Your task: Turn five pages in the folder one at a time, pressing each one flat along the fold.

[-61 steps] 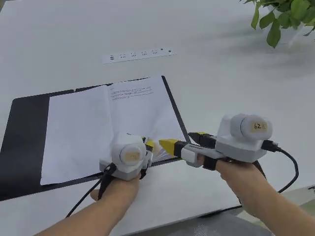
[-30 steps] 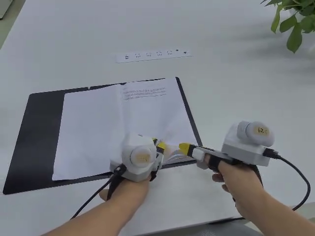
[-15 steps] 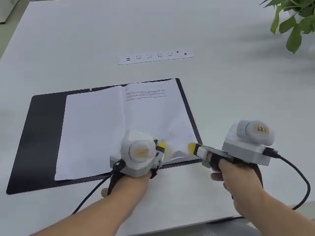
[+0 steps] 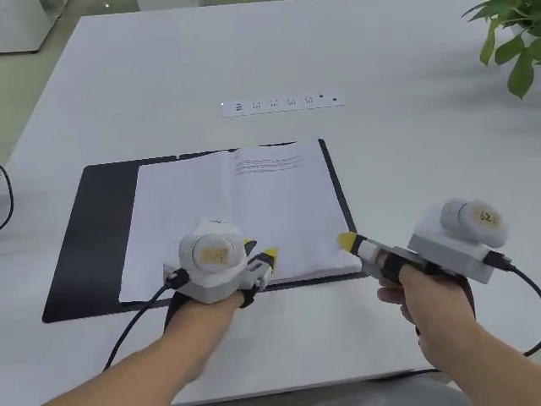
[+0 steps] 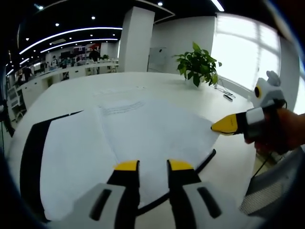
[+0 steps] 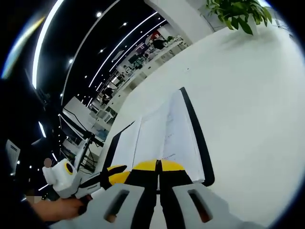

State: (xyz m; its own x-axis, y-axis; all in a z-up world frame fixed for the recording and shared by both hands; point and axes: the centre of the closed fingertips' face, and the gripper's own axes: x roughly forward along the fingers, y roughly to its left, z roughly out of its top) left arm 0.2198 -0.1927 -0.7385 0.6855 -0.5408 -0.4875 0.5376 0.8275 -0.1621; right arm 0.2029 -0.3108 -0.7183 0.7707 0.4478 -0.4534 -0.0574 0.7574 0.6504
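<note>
Right, the folder (image 4: 93, 222) lies open on the white surface (image 4: 423, 144), black cover down, its near edge close to the surface's front edge. A bare strip of cover shows to the left of the left page (image 4: 182, 216). The right page (image 4: 292, 207) runs almost out to the cover's right edge, with a few lines of print at its far end.

The left claw (image 4: 259, 252) sits low over the near edge of the right page, just right of the fold. Its yellow tips are a narrow gap apart with nothing between them, which the left gripper view (image 5: 153, 165) shows clearly. Whether it touches the paper I can't tell.

The right claw (image 4: 345, 242) comes in from the right with its tip at the outer edge of the right page, near the front corner. Its tips are pressed together in the right gripper view (image 6: 158, 165). Whether a sheet is caught between them is too fine to tell.

There is plenty of bare surface to the right of the folder, out towards the plant (image 4: 516, 51) at the far corner. The power strip (image 4: 281, 103) lies well beyond the folder's far edge. A dark cable (image 4: 8, 203) loops at the left edge.
</note>
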